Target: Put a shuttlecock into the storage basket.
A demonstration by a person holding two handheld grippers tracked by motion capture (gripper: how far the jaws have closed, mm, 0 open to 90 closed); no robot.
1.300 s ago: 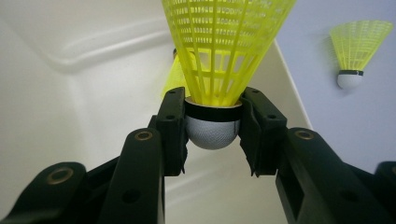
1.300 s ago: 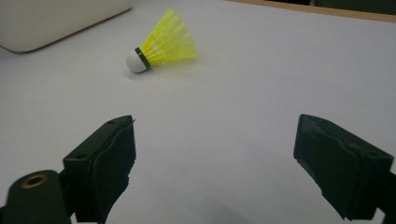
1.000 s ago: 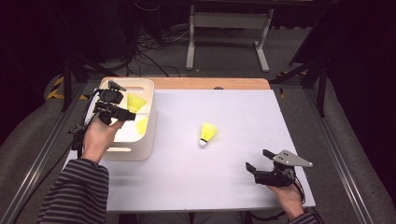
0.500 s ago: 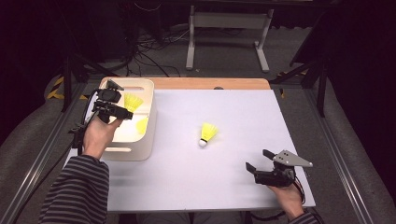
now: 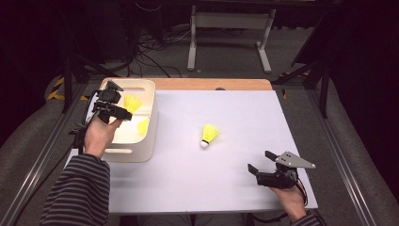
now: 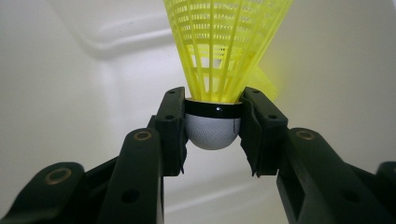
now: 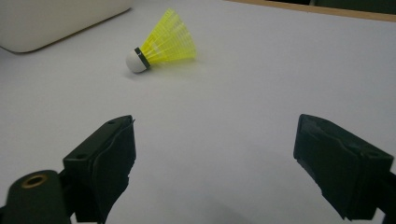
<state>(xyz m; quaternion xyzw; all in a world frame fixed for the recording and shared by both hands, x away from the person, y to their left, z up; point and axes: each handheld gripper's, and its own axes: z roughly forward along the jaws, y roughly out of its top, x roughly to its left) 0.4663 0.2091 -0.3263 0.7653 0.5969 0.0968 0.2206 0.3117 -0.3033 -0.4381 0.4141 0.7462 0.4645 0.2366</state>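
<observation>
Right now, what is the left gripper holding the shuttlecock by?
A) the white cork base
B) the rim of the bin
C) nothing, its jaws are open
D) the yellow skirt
A: in the left gripper view the left gripper has its jaws closed on either side of the held shuttlecock at its white rounded base, at the black band, with the yellow skirt pointing away over the white bin.

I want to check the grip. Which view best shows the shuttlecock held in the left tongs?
The left gripper view: the held shuttlecock is close up, its white cork pinched between both jaws. The high view shows it small, over the white bin.
</observation>
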